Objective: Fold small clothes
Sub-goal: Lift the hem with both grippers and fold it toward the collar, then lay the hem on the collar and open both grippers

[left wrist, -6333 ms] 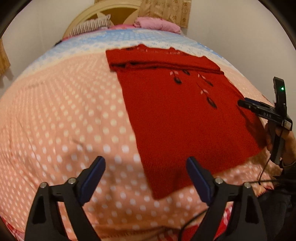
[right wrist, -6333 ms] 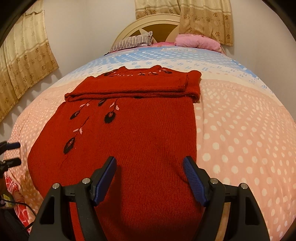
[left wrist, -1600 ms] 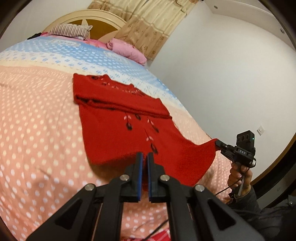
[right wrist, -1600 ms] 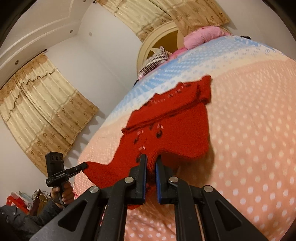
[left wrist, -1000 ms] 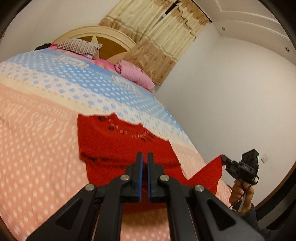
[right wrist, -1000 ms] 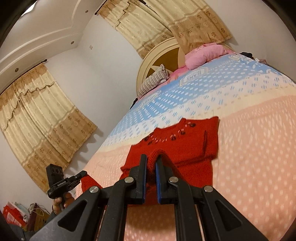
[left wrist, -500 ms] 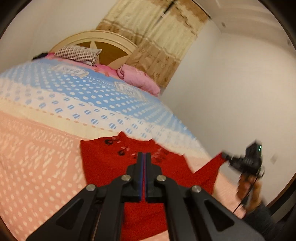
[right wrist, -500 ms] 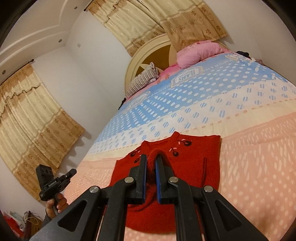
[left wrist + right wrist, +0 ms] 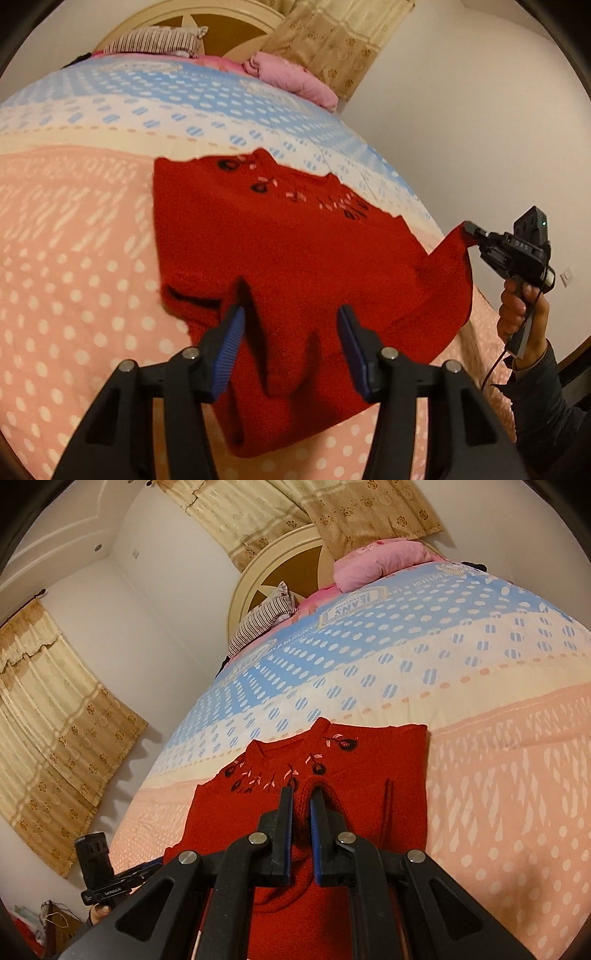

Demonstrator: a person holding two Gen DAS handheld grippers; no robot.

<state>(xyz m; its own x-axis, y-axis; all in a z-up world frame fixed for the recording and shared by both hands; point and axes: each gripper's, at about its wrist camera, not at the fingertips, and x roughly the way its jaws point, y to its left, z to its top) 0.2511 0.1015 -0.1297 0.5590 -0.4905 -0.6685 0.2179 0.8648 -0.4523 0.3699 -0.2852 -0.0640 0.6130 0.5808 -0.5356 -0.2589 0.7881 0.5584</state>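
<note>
A polka-dot bed (image 9: 74, 288) carries the red knit sweater (image 9: 280, 251), its hem half carried up over the embroidered chest. The risk: the left tongs (image 9: 291, 332) are released, jaws wide apart, so that hem corner seems to sag in a wrinkle, and the fold may land crooked. The right tongs (image 9: 301, 825) are clenched on the other hem corner, held low above the sweater and pointing toward the headboard (image 9: 280, 576).
</note>
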